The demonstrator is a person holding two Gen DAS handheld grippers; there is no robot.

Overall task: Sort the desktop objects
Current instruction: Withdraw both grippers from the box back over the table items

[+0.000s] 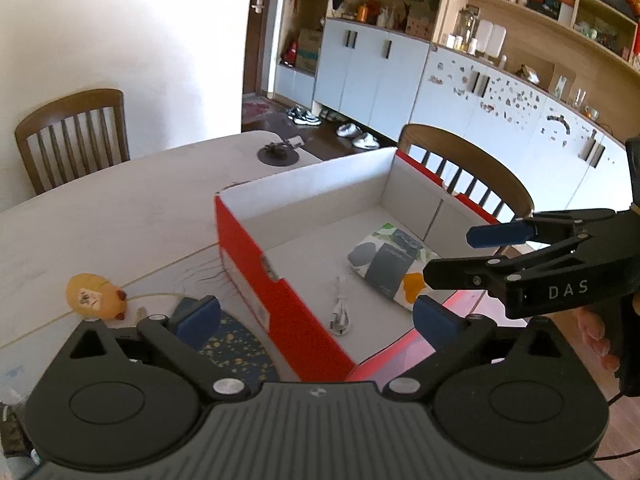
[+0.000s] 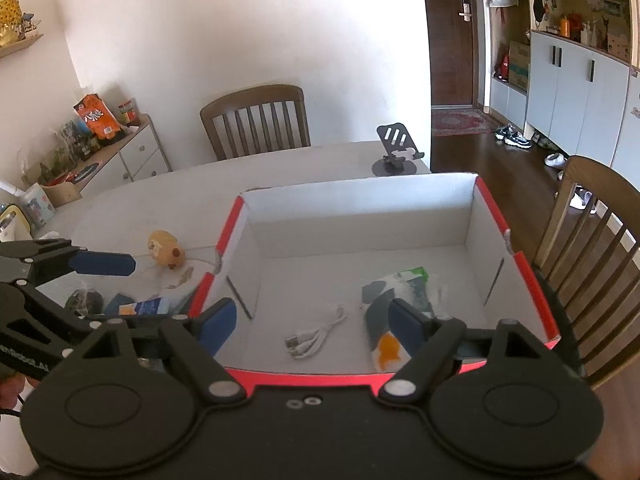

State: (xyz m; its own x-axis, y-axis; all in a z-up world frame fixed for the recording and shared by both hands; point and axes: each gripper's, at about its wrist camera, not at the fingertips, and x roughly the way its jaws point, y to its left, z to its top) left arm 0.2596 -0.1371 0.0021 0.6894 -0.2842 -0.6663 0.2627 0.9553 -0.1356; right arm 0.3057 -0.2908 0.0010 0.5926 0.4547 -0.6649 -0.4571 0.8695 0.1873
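Note:
A red shoe box (image 1: 256, 264) (image 2: 360, 200) with a white inside stands on the pale table. In it lie a patterned tissue pack (image 1: 390, 264) (image 2: 400, 292) and a coiled white cable (image 1: 340, 314) (image 2: 316, 336). My left gripper (image 1: 316, 316) (image 2: 116, 284) hangs open over the box's near left corner, nothing between its blue pads. My right gripper (image 2: 312, 320) (image 1: 452, 254) is open above the box's near edge, its pads clear of the tissue pack below. Left of the box, a yellow hamster toy (image 1: 94, 294) (image 2: 164, 250) rests on the table.
A dark blue speckled item (image 1: 236, 352), a blue and white packet (image 2: 148, 306) and a dark object (image 2: 84, 302) lie left of the box. A phone stand (image 1: 278, 152) (image 2: 396, 152) sits at the far edge. Wooden chairs (image 2: 256, 120) (image 1: 464, 160) flank the table.

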